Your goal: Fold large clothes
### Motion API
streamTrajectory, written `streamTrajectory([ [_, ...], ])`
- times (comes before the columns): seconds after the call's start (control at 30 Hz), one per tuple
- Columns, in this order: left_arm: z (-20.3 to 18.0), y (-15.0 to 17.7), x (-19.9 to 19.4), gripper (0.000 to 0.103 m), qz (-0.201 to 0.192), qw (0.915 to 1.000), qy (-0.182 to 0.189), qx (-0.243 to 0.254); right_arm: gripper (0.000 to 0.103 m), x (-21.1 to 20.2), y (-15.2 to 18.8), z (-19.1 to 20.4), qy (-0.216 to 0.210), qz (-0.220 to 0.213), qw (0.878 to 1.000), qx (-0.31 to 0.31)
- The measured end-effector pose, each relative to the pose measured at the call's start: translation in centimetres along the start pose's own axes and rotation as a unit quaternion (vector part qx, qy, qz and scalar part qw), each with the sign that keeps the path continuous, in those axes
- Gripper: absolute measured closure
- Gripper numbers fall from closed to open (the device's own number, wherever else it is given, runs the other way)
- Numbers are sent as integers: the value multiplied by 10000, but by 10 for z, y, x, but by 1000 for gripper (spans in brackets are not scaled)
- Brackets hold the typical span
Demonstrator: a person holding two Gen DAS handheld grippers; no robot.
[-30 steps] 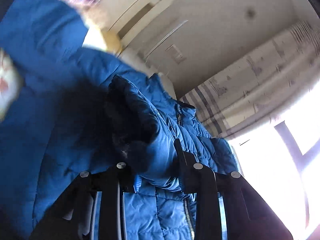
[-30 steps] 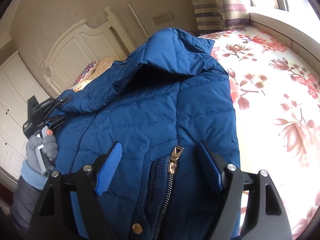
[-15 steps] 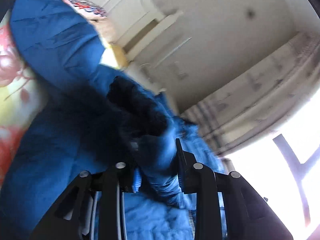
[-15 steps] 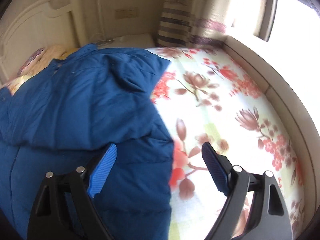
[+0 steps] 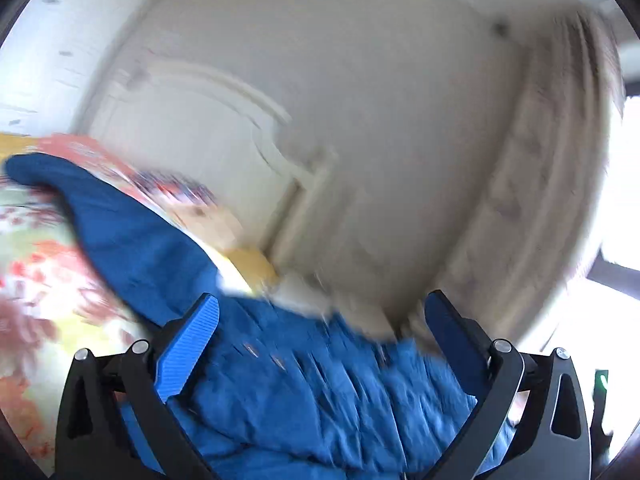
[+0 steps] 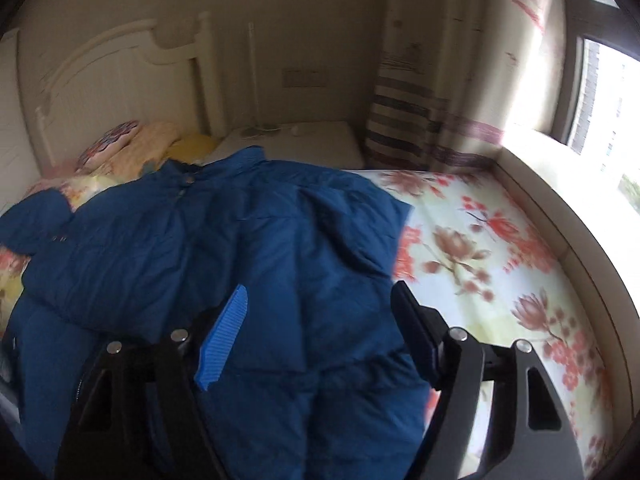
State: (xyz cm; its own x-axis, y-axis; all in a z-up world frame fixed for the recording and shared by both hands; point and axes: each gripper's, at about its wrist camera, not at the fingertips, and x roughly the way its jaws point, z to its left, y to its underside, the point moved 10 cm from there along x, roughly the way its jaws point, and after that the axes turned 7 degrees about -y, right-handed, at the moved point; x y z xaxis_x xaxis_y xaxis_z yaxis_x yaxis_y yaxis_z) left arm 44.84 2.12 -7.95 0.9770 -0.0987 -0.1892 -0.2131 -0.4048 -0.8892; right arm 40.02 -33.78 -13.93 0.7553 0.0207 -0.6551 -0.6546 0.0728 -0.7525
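A large blue quilted jacket (image 6: 200, 248) lies spread on the floral bed sheet (image 6: 480, 260), its collar toward the headboard. My right gripper (image 6: 320, 290) hovers over the jacket's lower part. Its jaws are closing, with fabric below them and nothing pressed between the pads. In the blurred left wrist view the jacket (image 5: 320, 400) runs under my left gripper (image 5: 322, 300). Its jaws are opening wide, and the blue pads (image 5: 188, 352) stand clear of the cloth. One sleeve (image 5: 100, 216) stretches off to the left over the sheet.
A white headboard (image 6: 112, 80) and pillows (image 6: 132, 148) stand at the far end of the bed. A white nightstand (image 6: 304, 144) sits beside them. A striped curtain (image 6: 420, 100) and a bright window (image 6: 600, 100) with its ledge line the right side.
My left gripper let go of the jacket's dark-lined fold, opened wide, and rose while turning. My right gripper swung from the jacket's right edge back over the jacket, its jaws a little narrower.
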Motion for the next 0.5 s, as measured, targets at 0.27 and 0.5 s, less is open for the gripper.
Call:
streamTrajectory([
  [0.27, 10, 97, 68, 4, 2785, 9604, -45, -39, 41, 30, 20, -15, -456, 960, 9938, 311],
  [0.5, 7, 105, 71, 4, 2817, 9580, -288, 446, 48, 38, -42, -32, -682, 339, 9961, 438],
])
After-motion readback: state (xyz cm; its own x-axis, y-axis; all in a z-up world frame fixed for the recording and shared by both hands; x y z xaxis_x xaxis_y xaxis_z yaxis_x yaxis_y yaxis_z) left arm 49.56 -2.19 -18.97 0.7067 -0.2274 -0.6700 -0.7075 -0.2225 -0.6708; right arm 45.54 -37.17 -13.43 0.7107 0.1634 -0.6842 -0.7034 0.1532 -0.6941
